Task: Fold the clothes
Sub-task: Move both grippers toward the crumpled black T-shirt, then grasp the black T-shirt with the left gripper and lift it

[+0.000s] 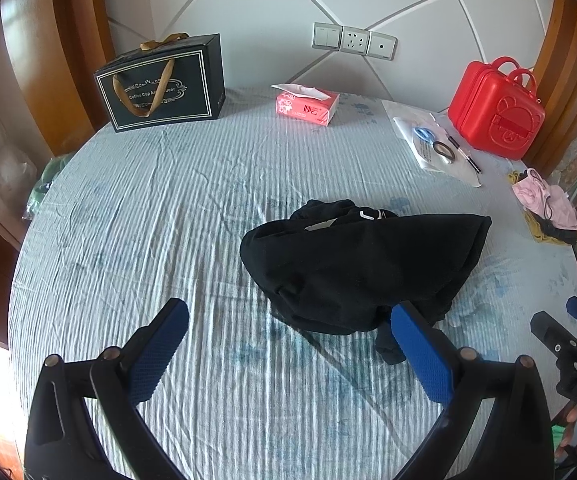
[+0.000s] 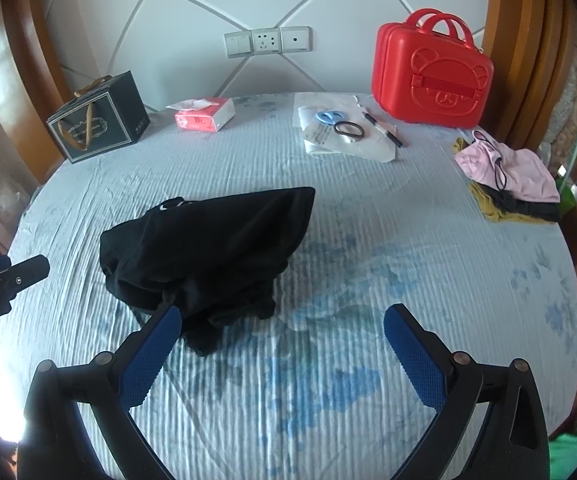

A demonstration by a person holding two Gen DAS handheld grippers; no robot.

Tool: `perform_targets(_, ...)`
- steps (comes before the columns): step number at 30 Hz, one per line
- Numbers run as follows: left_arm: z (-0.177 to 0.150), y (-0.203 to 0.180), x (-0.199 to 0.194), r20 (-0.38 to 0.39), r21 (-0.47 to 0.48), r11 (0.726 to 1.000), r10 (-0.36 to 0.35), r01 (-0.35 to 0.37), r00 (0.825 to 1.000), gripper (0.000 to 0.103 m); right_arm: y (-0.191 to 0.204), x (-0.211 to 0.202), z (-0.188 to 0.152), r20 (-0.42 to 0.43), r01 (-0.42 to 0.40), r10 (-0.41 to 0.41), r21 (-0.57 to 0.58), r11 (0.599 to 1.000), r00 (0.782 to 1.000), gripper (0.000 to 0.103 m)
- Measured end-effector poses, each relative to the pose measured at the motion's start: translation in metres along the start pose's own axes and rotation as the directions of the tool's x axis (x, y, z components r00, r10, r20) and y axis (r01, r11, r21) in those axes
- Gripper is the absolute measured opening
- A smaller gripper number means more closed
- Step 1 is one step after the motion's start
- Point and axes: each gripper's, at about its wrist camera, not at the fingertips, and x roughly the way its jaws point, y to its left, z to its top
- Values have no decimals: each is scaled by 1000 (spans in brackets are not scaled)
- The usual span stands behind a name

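A black garment (image 1: 362,264) lies bunched in a loose heap on the blue-striped bedsheet (image 1: 168,208), well in front of the red case (image 1: 496,108) by the headboard; its upper layer drapes smooth and flat to one side, while the near edge is rumpled into folds, with a small tail of cloth trailing toward the camera; a bit of white print shows at the far edge. The left gripper (image 1: 288,344) hangs just short of the heap, jaws spread wide, holding nothing; the right gripper (image 2: 282,344) likewise gapes wide and empty, just beside the garment's near edge.
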Motion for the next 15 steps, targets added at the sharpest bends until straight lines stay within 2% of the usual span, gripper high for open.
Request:
perform_targets(7,1,14,19,-16,-48,995,-89,88,996,103,-5,10,2,-31,-20,20,10,1000,999,103)
perform_targets(15,4,15,59,-51,-12,998,-64,63,997,103,-21,35,6,-73,-41,43,34,999,996,103)
